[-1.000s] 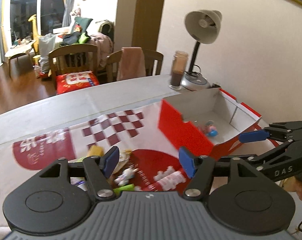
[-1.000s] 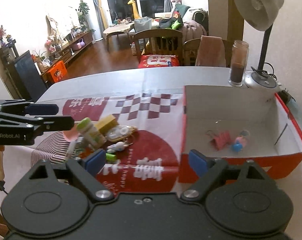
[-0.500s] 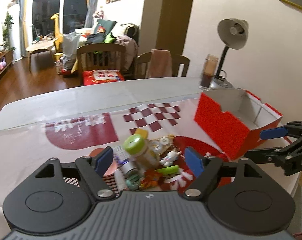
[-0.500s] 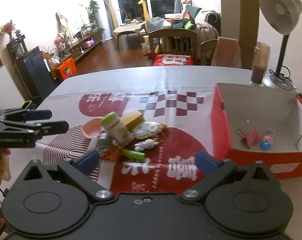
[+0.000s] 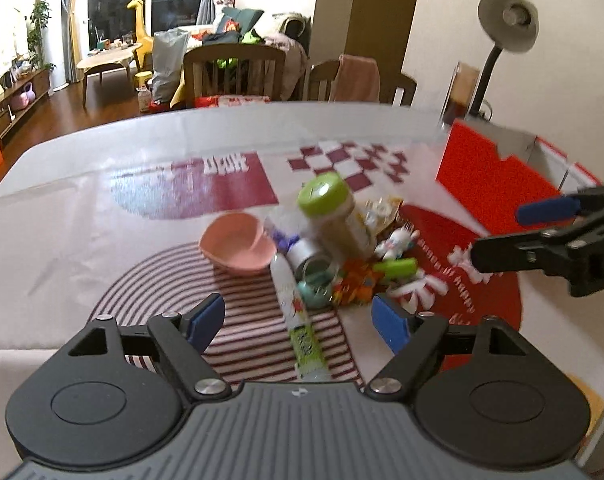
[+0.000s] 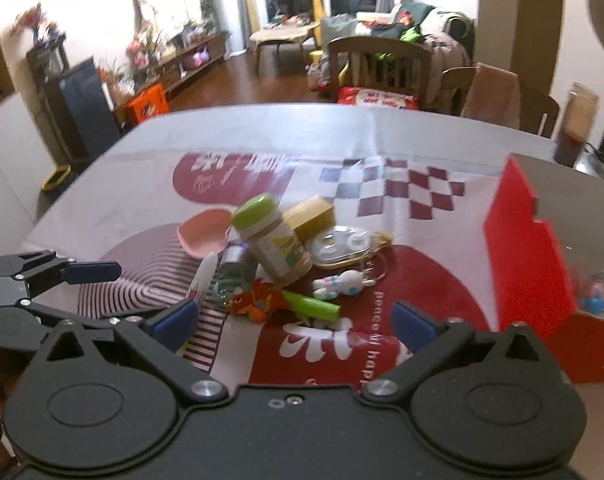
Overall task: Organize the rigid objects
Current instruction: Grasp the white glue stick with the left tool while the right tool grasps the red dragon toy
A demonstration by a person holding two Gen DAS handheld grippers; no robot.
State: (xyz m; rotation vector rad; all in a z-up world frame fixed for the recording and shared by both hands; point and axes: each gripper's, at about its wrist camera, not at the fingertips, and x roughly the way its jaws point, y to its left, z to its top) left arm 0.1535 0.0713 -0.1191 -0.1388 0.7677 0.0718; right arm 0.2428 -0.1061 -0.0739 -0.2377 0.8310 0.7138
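Observation:
A heap of small objects lies mid-table: a green-lidded jar point(image 5: 333, 216) point(image 6: 272, 236), a pink bowl point(image 5: 238, 242) point(image 6: 204, 232), a white tube point(image 5: 298, 312), a small glass jar point(image 5: 311, 262), a green stick point(image 6: 309, 304), a white rabbit figure point(image 6: 341, 282), a yellow block point(image 6: 309, 216) and a tape dispenser point(image 6: 343, 244). My left gripper point(image 5: 298, 320) is open just short of the tube, nothing between its pads. My right gripper point(image 6: 294, 320) is open wide before the green stick, holding nothing. The red box point(image 5: 489, 176) point(image 6: 529, 264) stands to the right with a small toy point(image 6: 595, 292) inside.
A desk lamp point(image 5: 501, 40) and a dark jar point(image 6: 575, 128) stand behind the box by the wall. Wooden chairs point(image 5: 234, 72) line the table's far edge. A patterned cloth point(image 5: 206, 184) covers the table, bare on its left part.
Both grippers moved left from the red box and down toward the heap, which now fills the middle of both views. Both sets of jaws stand wider than a second ago.

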